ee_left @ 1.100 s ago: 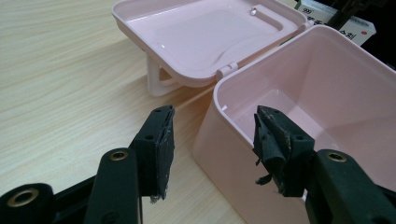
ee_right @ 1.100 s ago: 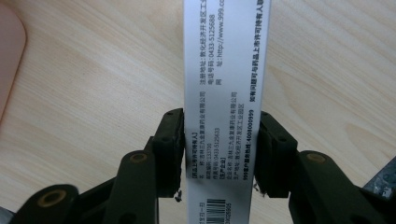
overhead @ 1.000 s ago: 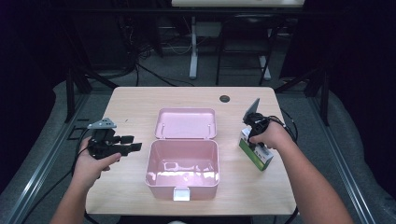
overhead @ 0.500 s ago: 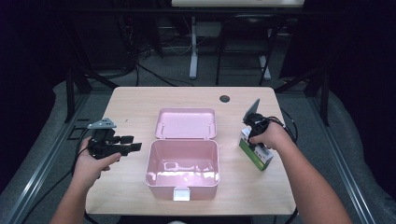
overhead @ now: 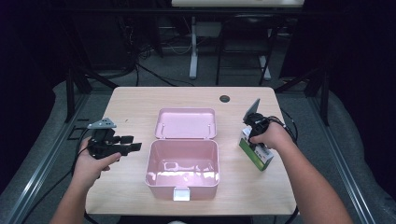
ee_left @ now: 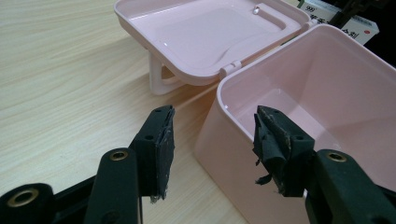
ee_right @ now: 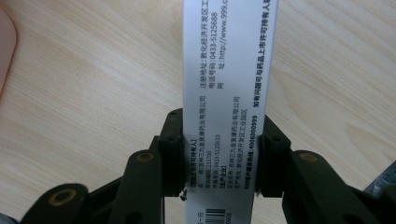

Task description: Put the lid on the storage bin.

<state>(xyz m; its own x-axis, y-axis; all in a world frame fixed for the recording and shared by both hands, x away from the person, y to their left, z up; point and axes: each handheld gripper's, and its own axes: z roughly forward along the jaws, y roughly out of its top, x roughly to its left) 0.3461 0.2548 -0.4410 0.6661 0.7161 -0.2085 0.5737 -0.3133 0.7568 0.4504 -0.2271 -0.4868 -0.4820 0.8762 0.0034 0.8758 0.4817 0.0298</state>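
Right gripper (overhead: 252, 133) clamped across medicine carton (overhead: 258, 152), right of pink box (overhead: 182, 163) on bench (overhead: 135, 105). Left gripper (overhead: 132, 143) wide open, empty, left of box. Narrow hold; could twist loose on lifting.

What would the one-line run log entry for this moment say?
left gripper: open, beside pink box | right gripper: shut on carton | box: open, empty | lid: laid back
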